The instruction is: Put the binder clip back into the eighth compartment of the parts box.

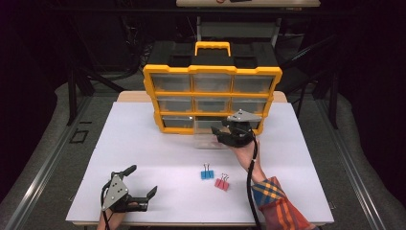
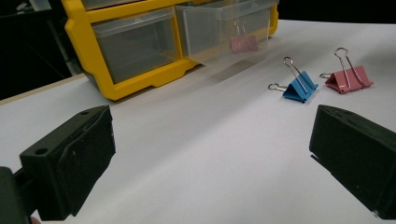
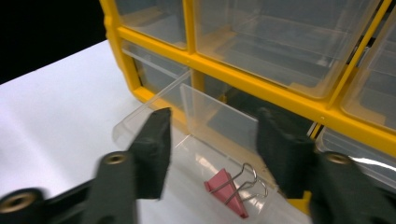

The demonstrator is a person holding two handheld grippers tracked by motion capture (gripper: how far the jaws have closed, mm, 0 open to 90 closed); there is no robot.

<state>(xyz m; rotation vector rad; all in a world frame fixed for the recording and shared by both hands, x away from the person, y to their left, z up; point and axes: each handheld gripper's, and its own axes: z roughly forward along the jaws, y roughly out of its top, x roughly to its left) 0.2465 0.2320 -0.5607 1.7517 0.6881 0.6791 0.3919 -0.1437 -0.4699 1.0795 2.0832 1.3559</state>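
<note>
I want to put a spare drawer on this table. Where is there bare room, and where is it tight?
Bare: the left half of the white table, between the yellow organizer and the left hand-held gripper; also the right side, past the red clip. Crowded: the middle, with the pulled-out clear drawer, the right hand-held gripper, and the blue clip.

Pink binder clip in open drawer
</note>
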